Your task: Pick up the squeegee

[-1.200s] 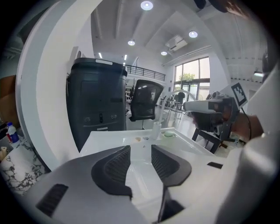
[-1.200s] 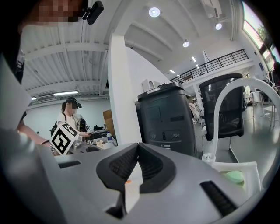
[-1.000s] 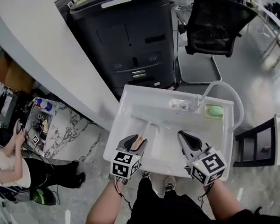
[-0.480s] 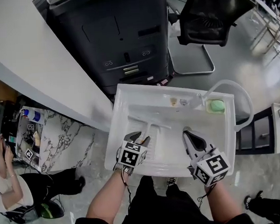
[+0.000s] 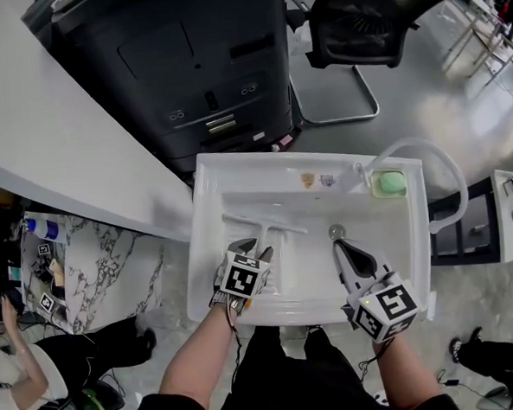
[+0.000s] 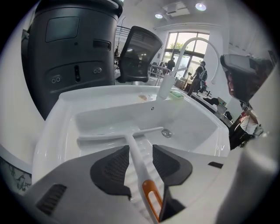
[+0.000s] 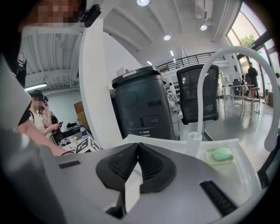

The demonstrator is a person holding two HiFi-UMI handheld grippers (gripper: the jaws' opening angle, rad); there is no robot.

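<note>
A: Status?

B: Squeegee [image 5: 265, 228] not yet lifted; it's seen lying flat in the white sink [image 5: 205, 246], centre of the head view, orange-tipped handle toward the bottom edge.

A: Grippers?

B: Left gripper [image 6: 140, 148] is held released, jaws either side of the handle, no squeeze seen; right gripper [image 7: 137, 151] is clenched on nothing, lower right; closing & lifting prob. left.

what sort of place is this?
Likely an open office or lab, not a bathroom: a white sink stands near a black office chair and a large dark printer-like machine.
</note>
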